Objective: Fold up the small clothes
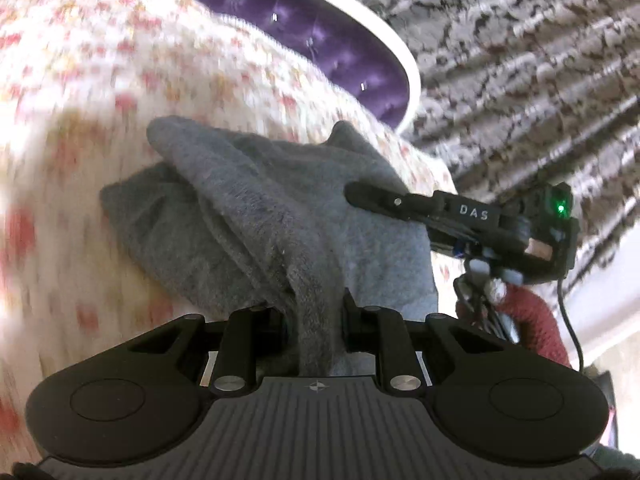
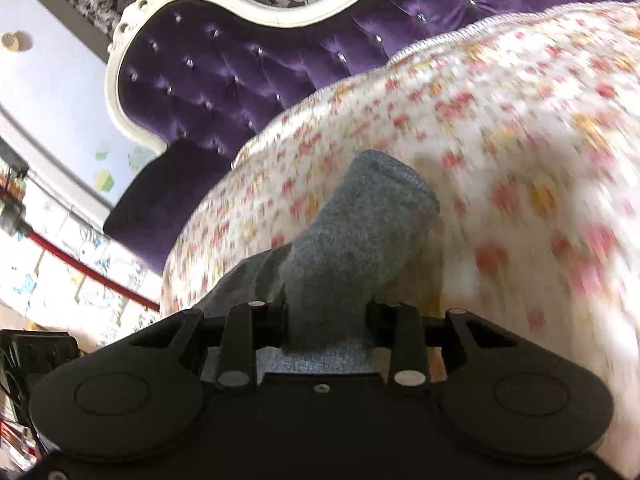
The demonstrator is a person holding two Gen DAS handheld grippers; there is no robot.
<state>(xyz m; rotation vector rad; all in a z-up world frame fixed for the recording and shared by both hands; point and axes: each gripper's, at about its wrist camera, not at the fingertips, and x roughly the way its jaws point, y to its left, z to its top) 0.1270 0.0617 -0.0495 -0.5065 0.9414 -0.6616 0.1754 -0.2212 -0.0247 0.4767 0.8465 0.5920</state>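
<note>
Grey fleece garment [image 1: 280, 216] lies bunched on the floral bedspread [image 1: 80, 80], with one fold pulled into the left gripper [image 1: 314, 320], jaws clenched on it. Right gripper [image 2: 326, 320] also grasps the grey cloth, jaws narrow, fabric filling the gap. In the left view the right gripper's finger [image 1: 376, 198] rests on the garment; white lettering "DAS" readable, green LED [image 1: 561, 209] lit. Purple tufted headboard [image 2: 224, 72] sits behind the bed.

Purple tufted headboard [image 2: 224, 80] (white-framed) against damask wallpaper [image 1: 520, 60].
</note>
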